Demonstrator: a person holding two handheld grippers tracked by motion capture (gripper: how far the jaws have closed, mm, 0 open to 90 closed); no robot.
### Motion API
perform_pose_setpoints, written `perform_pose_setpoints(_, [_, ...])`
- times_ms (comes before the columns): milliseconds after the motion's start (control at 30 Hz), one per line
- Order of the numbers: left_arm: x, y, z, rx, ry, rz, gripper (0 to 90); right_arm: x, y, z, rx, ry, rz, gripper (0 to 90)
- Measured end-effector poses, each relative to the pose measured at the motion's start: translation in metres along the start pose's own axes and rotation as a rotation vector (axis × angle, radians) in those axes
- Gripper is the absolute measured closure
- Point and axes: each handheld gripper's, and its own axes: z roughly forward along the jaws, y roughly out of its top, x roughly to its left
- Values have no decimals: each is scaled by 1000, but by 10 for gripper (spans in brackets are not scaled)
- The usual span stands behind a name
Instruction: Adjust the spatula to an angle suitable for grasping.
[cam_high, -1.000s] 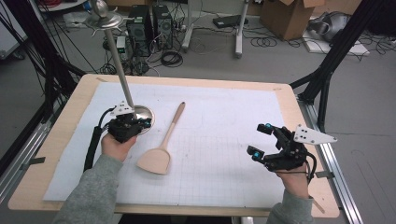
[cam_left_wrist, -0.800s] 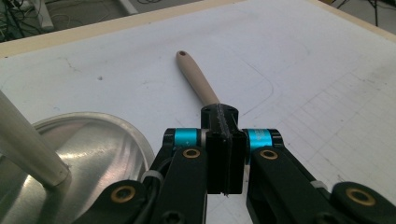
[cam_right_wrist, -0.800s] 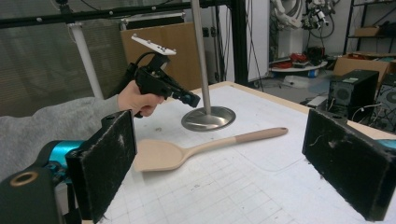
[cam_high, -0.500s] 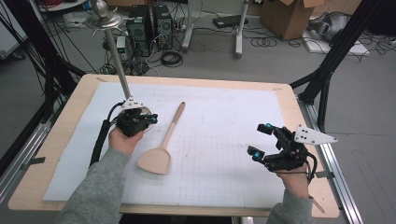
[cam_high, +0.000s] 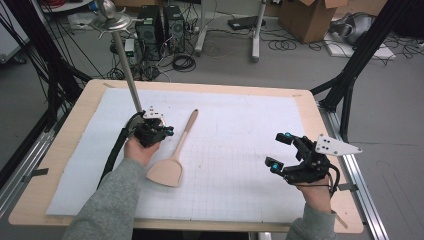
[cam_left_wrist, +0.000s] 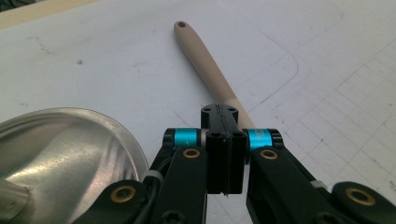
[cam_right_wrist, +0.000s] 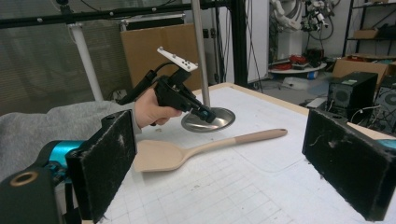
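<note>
A shallow steel bowl (cam_right_wrist: 208, 120) sits on the white mat (cam_high: 240, 150) toward the left edge of the desk (cam_high: 300, 95), with a metal rod (cam_high: 127, 75) rising from it and leaning toward the far left corner. In the left gripper view the part of the bowl's inside that shows is bare metal; the rest is hidden by your gripper.

Your left gripper (cam_high: 161, 132) hangs just above the bowl's rim, nose pointing toward the wooden spatula (cam_high: 175, 152). Its jaws are pressed together with nothing between them, as the left gripper view shows, where the spatula's handle runs away from just past the tips. Your left hand (cam_high: 140, 150) wraps the grip from behind, the grey sleeve (cam_high: 105, 205) coming in from the near edge, and the cable loops back along the forearm.

The spatula lies flat on the mat just right of the bowl, apart from it, blade toward the near edge and handle with its hanging hole pointing toward the far edge.

Your right gripper (cam_high: 280, 150) is held near the right edge of the desk, well apart from the spatula, raised off the mat and aimed leftward across the desk. Its jaws stand wide apart and empty, the grey plate jutting out to the right.
</note>
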Motion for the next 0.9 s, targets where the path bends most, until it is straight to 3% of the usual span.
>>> perform_pose_setpoints(233, [1, -3, 8, 28, 6, 2, 896, -1, 0, 1, -1, -1, -7, 88])
perform_pose_setpoints(367, [1, -4, 11, 30, -17, -16, 896, -1, 0, 0, -2, -1, -6, 88])
perform_pose_setpoints(900, [-3, -9, 25, 107, -36, -13, 896, 0, 0, 0, 0, 2, -3, 88])
